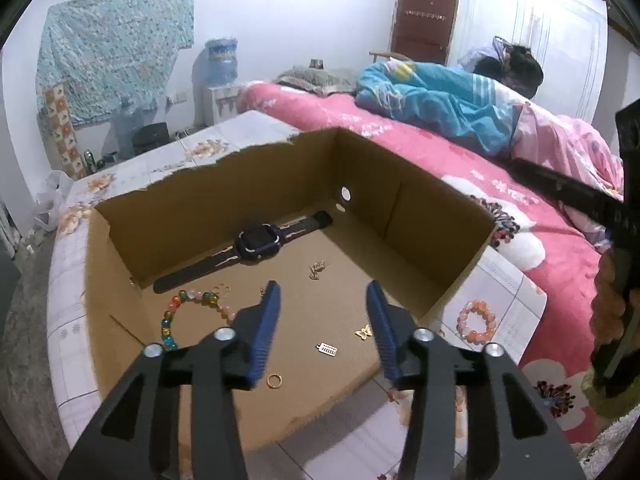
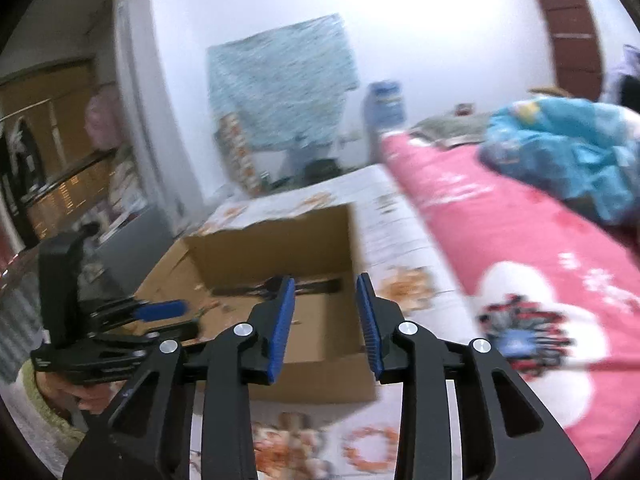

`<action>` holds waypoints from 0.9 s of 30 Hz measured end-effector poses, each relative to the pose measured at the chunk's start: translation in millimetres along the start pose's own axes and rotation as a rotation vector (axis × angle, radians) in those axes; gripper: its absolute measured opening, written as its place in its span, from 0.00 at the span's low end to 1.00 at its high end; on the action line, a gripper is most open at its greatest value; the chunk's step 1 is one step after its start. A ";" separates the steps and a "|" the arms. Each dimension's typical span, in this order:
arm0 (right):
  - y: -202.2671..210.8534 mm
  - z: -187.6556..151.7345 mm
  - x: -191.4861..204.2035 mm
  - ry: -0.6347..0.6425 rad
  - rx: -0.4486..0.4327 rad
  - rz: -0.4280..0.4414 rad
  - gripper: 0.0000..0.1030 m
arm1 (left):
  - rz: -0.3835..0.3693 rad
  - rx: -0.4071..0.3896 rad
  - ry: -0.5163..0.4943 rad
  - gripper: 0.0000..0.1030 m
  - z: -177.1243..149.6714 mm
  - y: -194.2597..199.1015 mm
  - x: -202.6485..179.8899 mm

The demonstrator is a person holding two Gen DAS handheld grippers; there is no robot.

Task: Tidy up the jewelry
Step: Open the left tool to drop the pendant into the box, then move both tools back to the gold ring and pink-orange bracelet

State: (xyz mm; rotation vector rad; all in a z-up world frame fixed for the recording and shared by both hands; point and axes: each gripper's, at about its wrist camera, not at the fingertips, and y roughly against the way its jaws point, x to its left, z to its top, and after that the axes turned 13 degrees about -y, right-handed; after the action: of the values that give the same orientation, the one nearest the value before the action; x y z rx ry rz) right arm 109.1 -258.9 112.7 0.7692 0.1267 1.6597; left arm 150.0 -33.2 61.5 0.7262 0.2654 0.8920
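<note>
- Left gripper (image 1: 323, 295) hangs half open and empty over the cardboard box (image 1: 440, 216).
- Right gripper (image 2: 326, 294) is part open, empty.
- Orange bead bracelet (image 1: 477, 321) on the table: light, floppy, likely slippery; pinch across one strand.

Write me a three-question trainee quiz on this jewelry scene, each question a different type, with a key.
1. True or false: the watch lies inside the cardboard box.
2. Where is the orange bead bracelet? A) in the box B) on the table beside the box C) on the bed
3. Fill in: the left gripper has its jaws ____ and holds nothing.

Key: 1 true; 2 B; 3 open.
</note>
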 end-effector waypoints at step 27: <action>-62.0 -110.6 3.5 0.091 0.352 -0.102 0.21 | -0.045 0.257 -0.142 0.89 -66.8 -27.2 -79.1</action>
State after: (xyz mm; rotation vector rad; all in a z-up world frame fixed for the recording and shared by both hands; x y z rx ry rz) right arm 100.6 -203.9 -1.3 0.9334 0.5255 1.5949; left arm 84.9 -75.5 -12.2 1.0133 0.2721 0.7668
